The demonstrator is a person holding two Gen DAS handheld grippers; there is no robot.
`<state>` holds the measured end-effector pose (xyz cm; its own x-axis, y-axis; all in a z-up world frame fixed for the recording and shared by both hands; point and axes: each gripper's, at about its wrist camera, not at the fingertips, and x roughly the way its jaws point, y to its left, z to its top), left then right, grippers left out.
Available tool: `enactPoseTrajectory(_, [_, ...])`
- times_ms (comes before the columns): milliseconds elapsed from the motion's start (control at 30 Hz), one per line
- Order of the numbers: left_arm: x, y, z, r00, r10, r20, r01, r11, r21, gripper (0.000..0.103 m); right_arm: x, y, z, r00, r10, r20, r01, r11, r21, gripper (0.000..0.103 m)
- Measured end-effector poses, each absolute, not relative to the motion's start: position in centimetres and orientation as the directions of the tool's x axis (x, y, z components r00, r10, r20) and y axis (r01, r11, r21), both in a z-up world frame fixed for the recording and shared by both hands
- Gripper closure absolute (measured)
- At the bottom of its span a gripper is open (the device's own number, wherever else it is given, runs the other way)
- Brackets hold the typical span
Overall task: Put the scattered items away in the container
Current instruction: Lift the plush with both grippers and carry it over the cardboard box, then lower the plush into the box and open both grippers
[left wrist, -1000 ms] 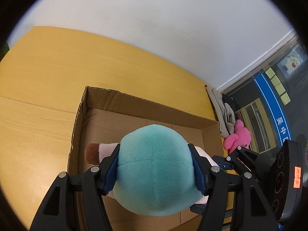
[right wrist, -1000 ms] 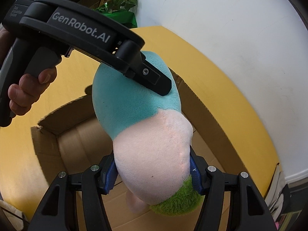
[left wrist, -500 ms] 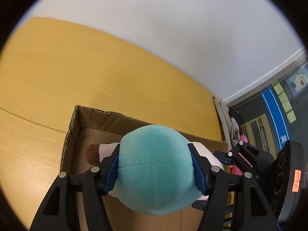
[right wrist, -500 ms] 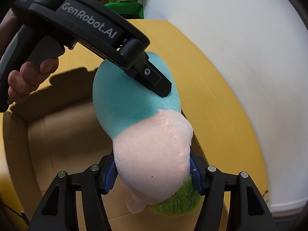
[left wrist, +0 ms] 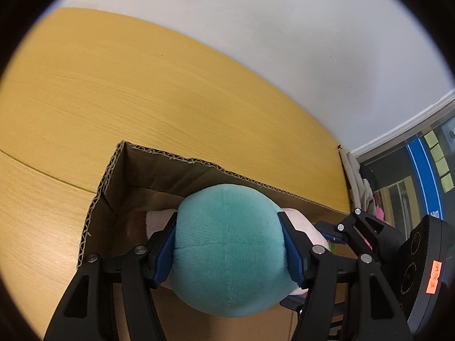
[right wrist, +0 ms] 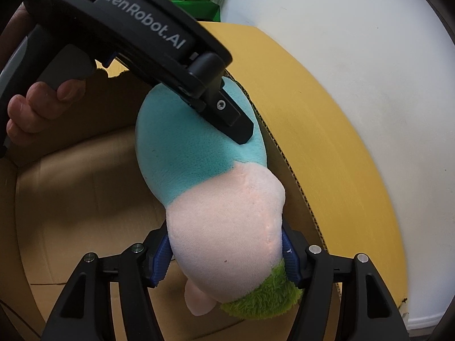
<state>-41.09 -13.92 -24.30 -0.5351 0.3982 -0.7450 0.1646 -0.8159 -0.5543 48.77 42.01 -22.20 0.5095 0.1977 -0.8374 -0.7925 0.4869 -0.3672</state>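
Plush [left wrist: 227,244]: soft, light; I judge it squashes easily.
Left hand-held gripper [left wrist: 227,251]: clamps teal end.
Right hand-held gripper [right wrist: 224,255]: easing apart round pink middle, over box [right wrist: 71,199].

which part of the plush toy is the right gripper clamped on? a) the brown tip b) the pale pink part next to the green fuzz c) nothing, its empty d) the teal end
b: in the right wrist view the right gripper has its blue pads pressed on the pale pink part of the plush toy, just above the green fuzz, while the left gripper holds the teal end over the cardboard box.
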Motion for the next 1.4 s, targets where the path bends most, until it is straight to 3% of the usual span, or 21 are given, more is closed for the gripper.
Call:
enactPoseTrajectory(267, [-40.7, -13.4, -23.3, -0.531, 0.363, -0.766, 0.165, -0.842, -0.513, 0.022, 50.1, 40.2, -21.8, 0.511, 0.192, -0.838, -0.771, 0.534, -0.348, 0.016])
enactPoseTrajectory(633, [-34.3, -14.1, -12.9, -0.626, 0.195, -0.755, 0.132, -0.928, -0.349, 0.022, 47.8, 36.3, -13.3, 0.562, 0.259, -0.786, -0.627, 0.753, -0.199, 0.001])
enactPoseTrajectory(867, [-24.7, -11.9, -5.5, -0.655, 0.093, -0.750, 0.104, -0.972, -0.212, 0.022, 41.9, 32.9, -7.2, 0.630, 0.152, -0.762, -0.298, 0.953, -0.056, 0.001])
enactPoseTrajectory(1000, [-19.1, -9.7, -2.3, -0.665, 0.064, -0.744, 0.109, -0.977, -0.182, 0.022, 34.9, 34.7, -5.2, 0.643, 0.050, -0.764, -0.152, 0.986, -0.064, 0.001])
enactPoseTrajectory(1400, [-10.2, -2.6, 3.3, -0.705, 0.086, -0.704, 0.082, -0.976, -0.201, 0.022, 22.4, 33.7, 0.8, 0.661, -0.128, -0.739, 0.016, 0.987, -0.157, 0.000])
